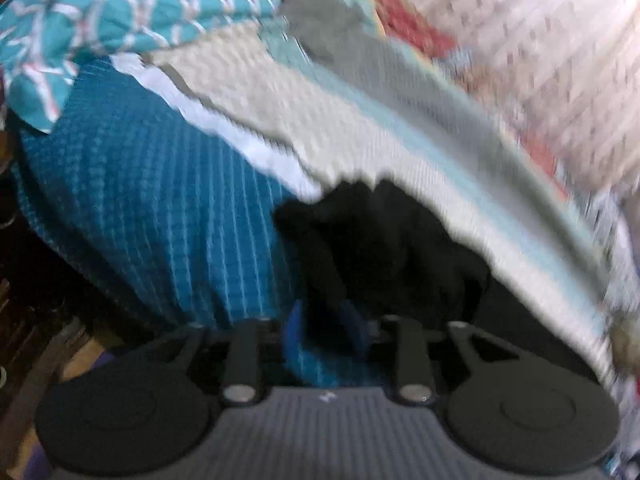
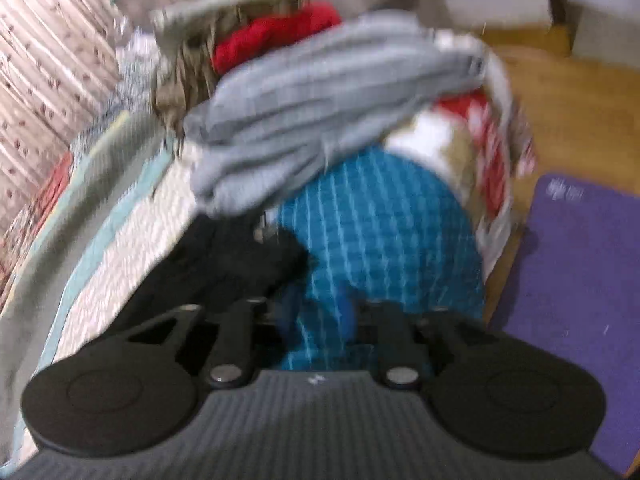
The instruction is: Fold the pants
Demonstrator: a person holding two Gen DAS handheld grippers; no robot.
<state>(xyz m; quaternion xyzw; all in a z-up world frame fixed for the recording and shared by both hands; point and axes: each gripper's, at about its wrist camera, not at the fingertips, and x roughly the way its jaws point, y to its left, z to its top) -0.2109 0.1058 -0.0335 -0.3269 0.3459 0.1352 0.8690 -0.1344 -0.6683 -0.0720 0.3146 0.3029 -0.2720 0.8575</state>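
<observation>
The black pants [image 1: 380, 248] lie bunched on a teal ribbed bedspread [image 1: 160, 200], partly under the edge of a cream quilt. My left gripper [image 1: 324, 332] points down at the pants' near edge. Its blue fingers [image 1: 292, 332] stand apart, with dark cloth and teal cover showing in the gap but nothing pinched. In the right wrist view the pants [image 2: 224, 264] lie left of my right gripper [image 2: 320, 312], which is open over the bedspread [image 2: 380, 220] with only teal cover between its blue fingers [image 2: 348, 312]. Both views are blurred.
A teal patterned pillow [image 1: 120, 12] sits at the head of the bed. A cream quilt [image 1: 360, 128] runs along the far side. A grey garment [image 2: 320, 112] and red cloth [image 2: 276, 36] are heaped beyond the pants. A purple mat [image 2: 580, 280] lies on the wooden floor [image 2: 560, 100].
</observation>
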